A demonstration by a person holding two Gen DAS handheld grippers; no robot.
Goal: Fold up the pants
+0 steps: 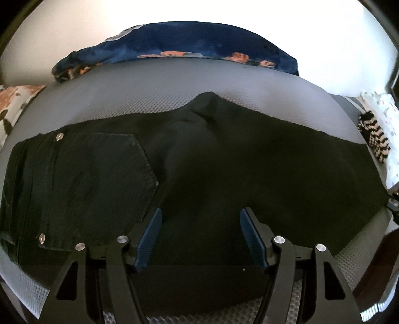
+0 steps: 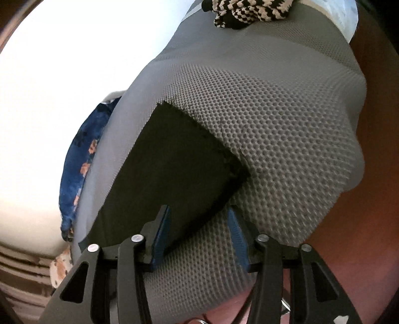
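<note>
Black pants (image 1: 199, 159) lie flat across a grey mesh mattress (image 1: 154, 94), folded lengthwise, waist and back pocket (image 1: 109, 174) at the left. My left gripper (image 1: 200, 224) is open and empty, just above the pants' near edge at mid-length. In the right wrist view the leg end of the pants (image 2: 179, 159) lies on the mattress (image 2: 286, 139). My right gripper (image 2: 199, 224) is open, low over the near edge of that leg end, with its left finger over the cloth.
A blue floral blanket (image 1: 194, 42) lies along the mattress's far edge. A black-and-cream zigzag knit item (image 1: 374, 137) sits at the right end; it also shows in the right wrist view (image 2: 249, 10). Patterned bedding (image 1: 15, 104) lies at the left.
</note>
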